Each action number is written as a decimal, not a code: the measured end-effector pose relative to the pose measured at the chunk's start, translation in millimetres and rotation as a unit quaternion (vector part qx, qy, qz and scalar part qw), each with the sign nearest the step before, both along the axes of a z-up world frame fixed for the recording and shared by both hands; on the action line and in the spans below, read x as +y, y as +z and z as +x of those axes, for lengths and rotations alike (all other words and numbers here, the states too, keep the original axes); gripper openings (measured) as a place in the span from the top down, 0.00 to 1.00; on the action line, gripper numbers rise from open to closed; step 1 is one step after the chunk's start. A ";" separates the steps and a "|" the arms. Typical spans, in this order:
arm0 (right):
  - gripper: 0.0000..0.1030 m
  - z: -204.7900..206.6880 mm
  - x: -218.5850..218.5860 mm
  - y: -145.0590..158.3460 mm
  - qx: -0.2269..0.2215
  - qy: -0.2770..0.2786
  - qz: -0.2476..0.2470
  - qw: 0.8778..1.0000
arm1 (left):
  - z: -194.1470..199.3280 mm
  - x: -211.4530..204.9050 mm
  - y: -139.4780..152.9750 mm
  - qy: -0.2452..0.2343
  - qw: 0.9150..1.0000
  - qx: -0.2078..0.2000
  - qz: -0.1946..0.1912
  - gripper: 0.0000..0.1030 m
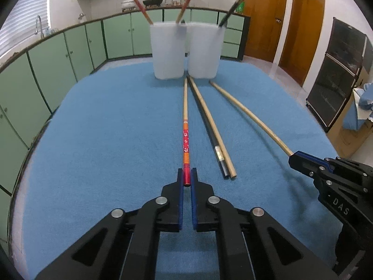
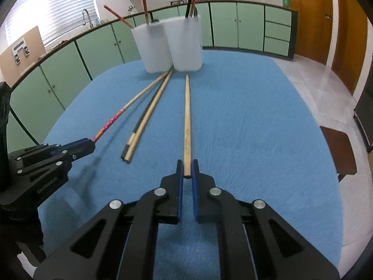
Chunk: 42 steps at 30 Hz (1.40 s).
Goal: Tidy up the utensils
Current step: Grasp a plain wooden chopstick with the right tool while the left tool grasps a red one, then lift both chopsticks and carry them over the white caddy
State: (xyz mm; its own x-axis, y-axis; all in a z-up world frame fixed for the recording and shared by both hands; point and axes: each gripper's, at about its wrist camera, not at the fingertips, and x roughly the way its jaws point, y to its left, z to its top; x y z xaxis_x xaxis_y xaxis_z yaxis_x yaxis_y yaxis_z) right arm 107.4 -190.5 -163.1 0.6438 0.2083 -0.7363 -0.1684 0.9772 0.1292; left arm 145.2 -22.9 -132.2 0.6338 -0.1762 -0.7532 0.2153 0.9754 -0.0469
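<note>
The left gripper (image 1: 187, 175) was closed on the near end of the red-patterned chopstick (image 1: 185, 140), its blue pads pressed against both sides of the red tip. That chopstick lay flat on the blue cloth (image 1: 105, 140), its pale wooden far end pointing toward the left container (image 1: 167, 51). The right gripper (image 2: 187, 166) was likewise clamped on the near end of the plain wooden chopstick (image 2: 187, 116), which ran straight ahead across the cloth toward the right container (image 2: 185, 44). In the left wrist view, the right gripper appeared at the right edge with the same wooden chopstick extending from its tip. Between the two held chopsticks lay the loose pair (image 1: 209, 126), one dark chopstick and one light wooden chopstick, side by side and touching along their length, with near ends roughly level and far ends close to the gap between the containers. Both containers were translucent white, stood upright and just beside each other at the far side of the cloth. The left container held two red-topped chopsticks (image 1: 138, 3) leaning apart. The right container held dark chopsticks (image 1: 233, 9) leaning outward. Behind the table stood green cabinets (image 1: 70, 51) under a counter, and wooden doors (image 1: 265, 16) were visible at the right.
</note>
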 end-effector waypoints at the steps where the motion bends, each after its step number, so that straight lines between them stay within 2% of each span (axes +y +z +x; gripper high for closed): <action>1: 0.94 -1.5 -0.1 6.3 -0.009 0.000 -0.002 1.000 | -2.0 1.3 6.4 0.000 1.000 -0.007 -0.002 0.95; 8: 0.94 -6.4 -6.4 43.8 -0.051 -0.001 0.009 0.999 | -13.3 8.2 49.4 0.000 0.998 -0.060 -0.009 0.95; 16: 0.94 -5.8 -16.5 95.9 -0.095 0.005 0.025 0.995 | -11.9 16.0 102.0 -0.002 0.992 -0.123 -0.023 0.95; 26: 0.94 13.3 -19.1 144.5 -0.114 0.028 0.056 0.992 | -2.8 19.6 142.0 -0.017 0.985 -0.167 -0.035 0.95; 34: 0.94 49.4 -15.9 193.3 -0.112 0.061 0.070 0.989 | 27.6 14.0 170.1 -0.038 0.982 -0.184 -0.030 0.95; 42: 0.94 80.8 -11.8 252.4 -0.150 0.078 0.070 0.983 | 43.2 12.7 203.7 -0.044 0.975 -0.218 -0.026 0.95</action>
State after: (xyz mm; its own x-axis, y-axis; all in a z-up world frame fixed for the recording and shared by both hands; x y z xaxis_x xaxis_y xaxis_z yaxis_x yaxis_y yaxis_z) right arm 188.1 -202.3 89.3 0.7805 0.4071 -0.4744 -0.3654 0.9128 0.1823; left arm 188.4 -10.2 71.6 0.8725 -0.2753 -0.4037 0.3090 0.9509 0.0195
